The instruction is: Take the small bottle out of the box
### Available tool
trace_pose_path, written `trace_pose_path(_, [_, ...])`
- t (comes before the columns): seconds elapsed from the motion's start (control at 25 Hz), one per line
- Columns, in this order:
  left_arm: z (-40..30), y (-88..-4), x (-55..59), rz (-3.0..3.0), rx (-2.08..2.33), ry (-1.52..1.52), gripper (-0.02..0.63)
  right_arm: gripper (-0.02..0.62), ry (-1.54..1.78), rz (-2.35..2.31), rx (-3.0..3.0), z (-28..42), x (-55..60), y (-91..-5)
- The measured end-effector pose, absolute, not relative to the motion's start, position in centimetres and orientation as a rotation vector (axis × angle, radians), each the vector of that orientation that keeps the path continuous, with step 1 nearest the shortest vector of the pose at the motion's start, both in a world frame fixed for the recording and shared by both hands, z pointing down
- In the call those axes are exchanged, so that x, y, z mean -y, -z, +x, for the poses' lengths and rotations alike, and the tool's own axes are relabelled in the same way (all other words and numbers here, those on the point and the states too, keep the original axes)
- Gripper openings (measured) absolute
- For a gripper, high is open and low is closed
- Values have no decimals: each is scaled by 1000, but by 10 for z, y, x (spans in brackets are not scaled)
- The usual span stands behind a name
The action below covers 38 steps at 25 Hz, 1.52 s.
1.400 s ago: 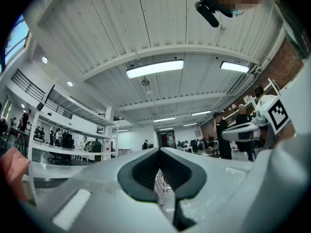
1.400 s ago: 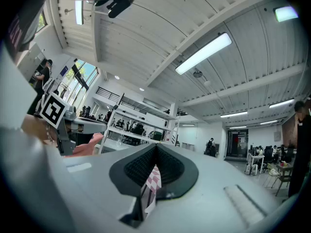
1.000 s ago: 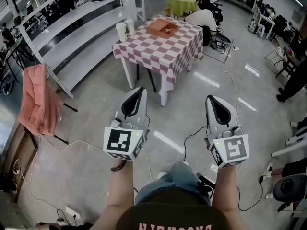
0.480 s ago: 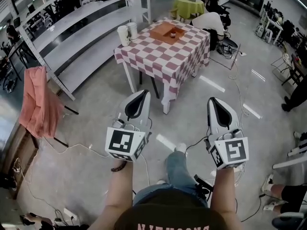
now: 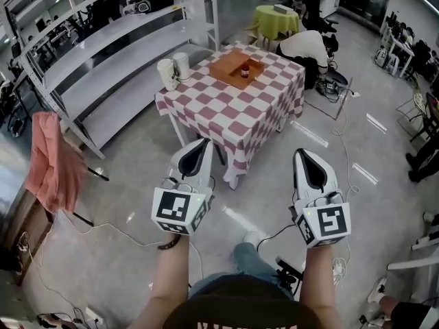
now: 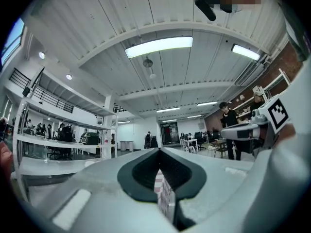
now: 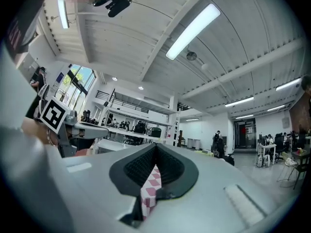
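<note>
The small bottle [image 5: 244,72] stands upright inside the shallow brown box [image 5: 228,60], toward its right-hand side, and the box lies on the far part of the desk [image 5: 236,118], on a red-and-white check cloth. Two white cups [image 5: 167,75] stand together near the desk's left corner. The left gripper [image 5: 202,145] and the right gripper [image 5: 302,157] are held side by side over the floor, well apart from the desk and pointing toward it. Each has its jaws pressed together at the tips with nothing between them. The likeliest trouble is a gripper reaching the box with its jaws shut. Closed tips would push the bottle instead of straddling it, and so small and light-looking a thing would probably tip or roll against the box wall. Even with the jaws parted, the wall stands close beside the bottle. A jaw that comes in too low could catch the rim and drag the box, and perhaps the loose cloth with it. The box sits deep on the desk, so the reach is long, and a left gripper swung wide might clip the cups. Nearer the person, cables [image 5: 110,223] trail over the floor, and a snagged foot on the way in could jolt both hands.
</note>
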State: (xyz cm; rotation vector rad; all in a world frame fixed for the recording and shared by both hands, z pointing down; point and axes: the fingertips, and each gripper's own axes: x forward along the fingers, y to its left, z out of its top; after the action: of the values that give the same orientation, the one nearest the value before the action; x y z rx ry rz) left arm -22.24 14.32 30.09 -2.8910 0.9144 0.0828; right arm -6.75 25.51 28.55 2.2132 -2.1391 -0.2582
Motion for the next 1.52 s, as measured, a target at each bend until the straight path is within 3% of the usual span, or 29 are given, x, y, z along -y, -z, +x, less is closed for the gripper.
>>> trace_pose_path(0.4, [-121, -302, -63, -2887, -967, -80, -3, 0, 265, 2135, 2195, 29, -162, -286])
trace_pose_path(0.96, [-67, -327, 7, -2885, -1024, -12, -3, 0, 207, 2087, 2244, 85, -90, -311])
trace_pose_path(1.52, [-1, -352, 153, -2923, -1088, -3, -3, 0, 161, 1995, 2279, 145, 59, -330])
